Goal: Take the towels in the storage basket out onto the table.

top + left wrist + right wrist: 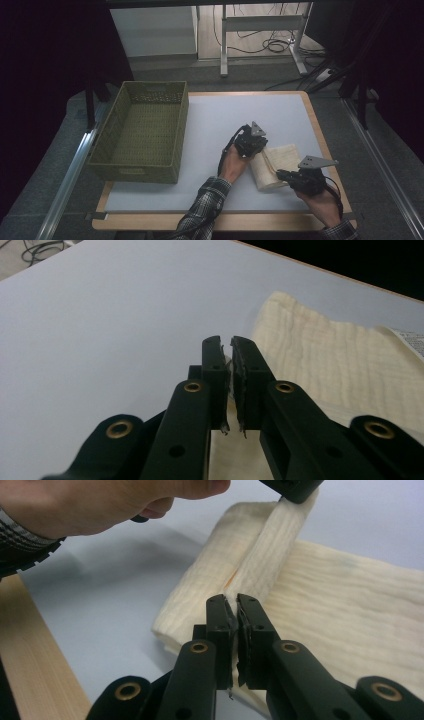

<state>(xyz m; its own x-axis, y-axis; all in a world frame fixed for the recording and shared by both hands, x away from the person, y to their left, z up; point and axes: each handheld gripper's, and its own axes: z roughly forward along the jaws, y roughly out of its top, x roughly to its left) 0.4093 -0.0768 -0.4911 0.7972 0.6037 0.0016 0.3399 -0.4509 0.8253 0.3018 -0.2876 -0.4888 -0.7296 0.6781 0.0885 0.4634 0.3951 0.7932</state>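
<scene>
A cream ribbed cloth point(281, 156) lies folded on the white table top point(225, 110), right of centre. My left gripper point(261, 150) sits at the cloth's far left edge, and my right gripper point(279, 174) at its near edge. In the right gripper view my jaws point(232, 600) are shut on a raised fold of the cloth point(350, 595). That fold runs up as a taut ridge to the left gripper's tip point(295, 487), which pinches its other end. In the left gripper view the jaws point(226, 342) stand closed, with the cloth point(340, 355) beneath and to the right.
A green woven basket point(135, 172), empty, stands on the left part of the table. The wooden table rim point(320, 135) runs close along the right of the cloth. Desk legs and cables point(270, 45) are on the floor beyond the far edge.
</scene>
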